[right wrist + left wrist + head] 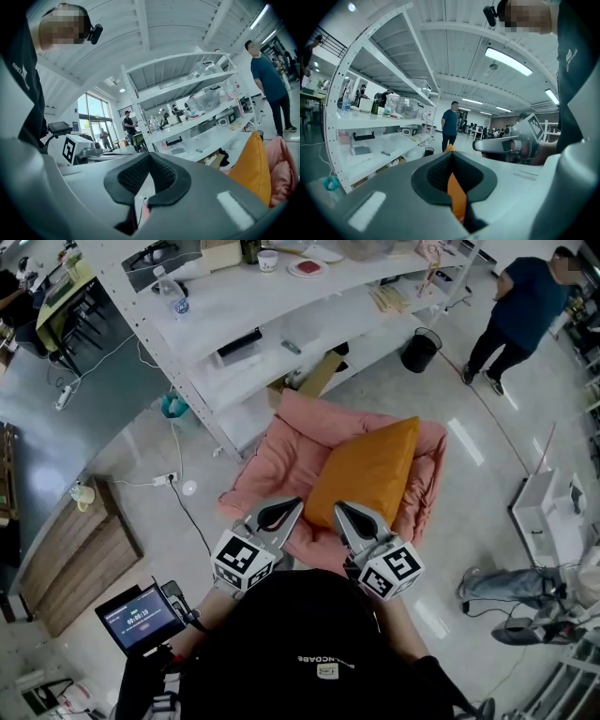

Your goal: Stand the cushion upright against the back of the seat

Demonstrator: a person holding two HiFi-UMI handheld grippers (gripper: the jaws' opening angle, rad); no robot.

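Cushion (370, 470): orange, on the pink seat, stood on edge and tilted. In the right gripper view the seat padding is right behind it.

Rack (225, 306): white, long, at 12 o'clock of the seat, shelves loaded with small items.

Seat (281, 451): on the floor, with the cushion covering its 3 o'clock half.

Person (520, 306): dark clothes, standing at 2 o'clock, well apart.

Bin (420, 350): black, at 1 o'clock, near the rack's end.

Left tongs (292, 504): at 7 o'clock of the cushion, tip near its lower corner. Clenched, tips together. Orange of the cushion shows through the slit behind the tips.

Right tongs (341, 508): at 6 o'clock, tip at the cushion's lower edge. Clenched, nothing gripped. The cushion lies off to 3 o'clock in its own view.
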